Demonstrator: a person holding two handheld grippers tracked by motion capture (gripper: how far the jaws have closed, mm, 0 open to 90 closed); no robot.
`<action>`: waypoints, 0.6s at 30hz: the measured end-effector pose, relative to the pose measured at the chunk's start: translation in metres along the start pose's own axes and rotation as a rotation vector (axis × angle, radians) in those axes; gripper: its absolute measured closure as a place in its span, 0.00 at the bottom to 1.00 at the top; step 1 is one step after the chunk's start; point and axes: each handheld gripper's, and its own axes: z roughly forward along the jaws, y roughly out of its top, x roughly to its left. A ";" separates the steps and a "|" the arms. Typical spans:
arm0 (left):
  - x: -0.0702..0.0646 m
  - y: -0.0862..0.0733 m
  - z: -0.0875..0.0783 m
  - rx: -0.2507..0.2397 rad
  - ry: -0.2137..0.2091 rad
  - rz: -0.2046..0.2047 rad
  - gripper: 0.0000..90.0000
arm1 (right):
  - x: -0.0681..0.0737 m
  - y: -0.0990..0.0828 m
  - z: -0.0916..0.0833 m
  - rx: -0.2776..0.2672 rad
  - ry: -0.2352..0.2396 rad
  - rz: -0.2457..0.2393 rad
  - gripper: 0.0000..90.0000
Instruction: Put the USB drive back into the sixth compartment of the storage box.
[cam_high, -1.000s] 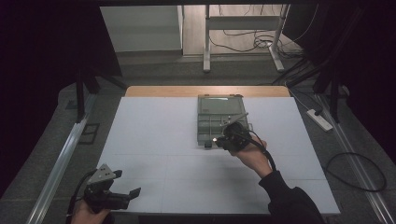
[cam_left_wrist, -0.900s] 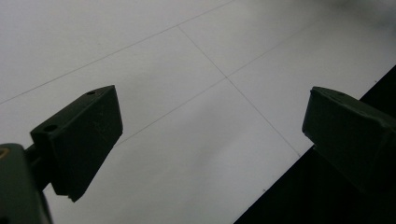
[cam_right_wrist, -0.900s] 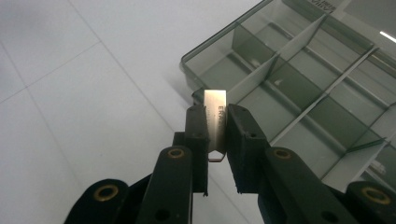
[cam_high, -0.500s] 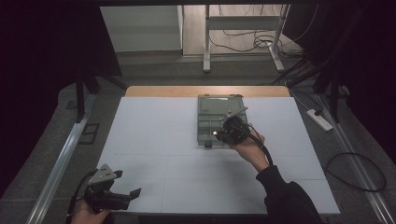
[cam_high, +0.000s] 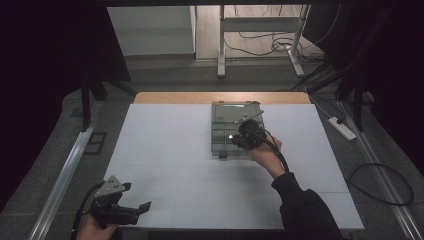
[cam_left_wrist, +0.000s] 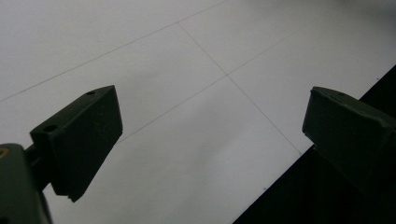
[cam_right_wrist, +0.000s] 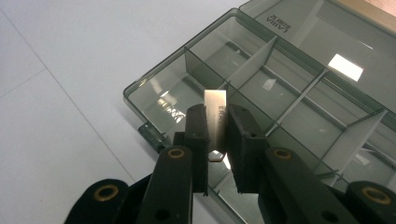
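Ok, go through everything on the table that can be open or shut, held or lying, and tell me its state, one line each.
Compartment box: flat on the white table, clear lid shut, compartments look empty.
Metal piece: clamped upright, over the box's near corner.
Right gripper: shut on the metal piece, above the box.
Left gripper: open, nothing between its jaws, near the table's front edge.

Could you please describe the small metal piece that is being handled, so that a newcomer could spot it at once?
On the white table lies a smoky clear compartment box. Above its near corner, the right claw is shut on a flat silver metal strip, upright, with printed letters; it is the one shiny metal piece there.
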 end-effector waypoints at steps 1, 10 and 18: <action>0.000 0.000 0.000 0.001 0.001 0.001 0.05 | -0.001 0.000 0.002 0.001 -0.001 0.002 0.87; -0.001 0.000 0.000 0.001 0.003 0.004 0.05 | -0.003 0.001 0.010 0.015 -0.016 0.008 0.87; -0.001 0.000 0.000 0.000 0.003 0.005 0.05 | -0.005 0.000 0.020 0.038 -0.027 0.009 0.87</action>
